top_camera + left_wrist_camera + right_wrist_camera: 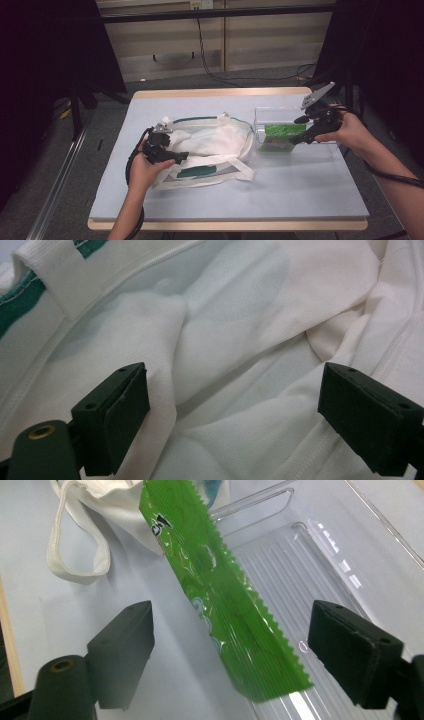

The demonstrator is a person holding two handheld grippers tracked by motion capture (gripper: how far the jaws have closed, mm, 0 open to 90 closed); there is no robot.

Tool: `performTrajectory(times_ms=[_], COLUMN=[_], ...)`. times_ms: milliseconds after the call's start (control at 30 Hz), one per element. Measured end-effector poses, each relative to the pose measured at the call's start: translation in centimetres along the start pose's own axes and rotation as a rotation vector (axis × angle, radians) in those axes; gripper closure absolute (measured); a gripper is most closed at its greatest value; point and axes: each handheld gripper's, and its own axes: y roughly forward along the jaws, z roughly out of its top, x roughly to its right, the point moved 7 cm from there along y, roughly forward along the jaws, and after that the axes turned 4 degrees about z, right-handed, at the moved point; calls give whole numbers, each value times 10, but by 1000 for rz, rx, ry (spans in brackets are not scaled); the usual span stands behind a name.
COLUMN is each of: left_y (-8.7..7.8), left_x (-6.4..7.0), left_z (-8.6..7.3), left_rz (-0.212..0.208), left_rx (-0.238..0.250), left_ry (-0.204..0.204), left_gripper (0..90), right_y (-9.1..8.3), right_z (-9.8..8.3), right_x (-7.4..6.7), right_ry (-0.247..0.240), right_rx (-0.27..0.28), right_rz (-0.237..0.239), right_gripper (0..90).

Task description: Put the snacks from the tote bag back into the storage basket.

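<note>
A white cloth bag (215, 145) with green trim lies on the table's left half. My left gripper (182, 156) rests on its near edge. In the left gripper view this gripper (235, 415) is open, its jaws wide apart over the rumpled white fabric (240, 340). A green snack packet (277, 135) stands in a clear plastic container (320, 112) at the right. My right gripper (295, 141) hovers at the packet's right side. In the right gripper view it (232, 650) is open, and the green packet (215, 590) stands tilted between the jaws, neither pad touching it.
The pale blue table (300, 185) has bare surface in front of the bag and container. The bag's handle loop (75, 555) lies on the table beside the clear container (325, 565). Cables run along the floor behind the table.
</note>
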Motion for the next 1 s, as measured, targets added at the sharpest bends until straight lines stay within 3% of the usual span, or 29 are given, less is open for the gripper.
performTrajectory(times_ms=[267, 600, 633, 667, 700, 933, 1000], left_y=[0, -2, -3, -6, -7, -14, -15], left_x=[1, 3, 4, 2, 5, 5, 6], left_z=[1, 4, 5, 6, 9, 11, 11], left_rz=[2, -5, -4, -5, -4, -16, -17], left_rx=[-12, -6, -10, -20, 8, 13, 8], left_ry=[14, 1, 6, 36, 5, 10, 7], left_gripper=[125, 124, 124, 123, 123, 113, 114], right_y=[-8, -14, -14, -15, -16, -18, -18], right_z=[-9, -22, -23, -24, -26, -34, -37], right_x=[-2, -6, -6, -7, -7, -12, -13], right_ry=[24, 36, 31, 35, 41, 38, 58], right_rx=[0, -8, -3, -1, -1, 18, 22], right_rz=[-25, -35, -39, -40, -42, -42, -37], right_gripper=[151, 134, 134, 134, 130, 125, 125])
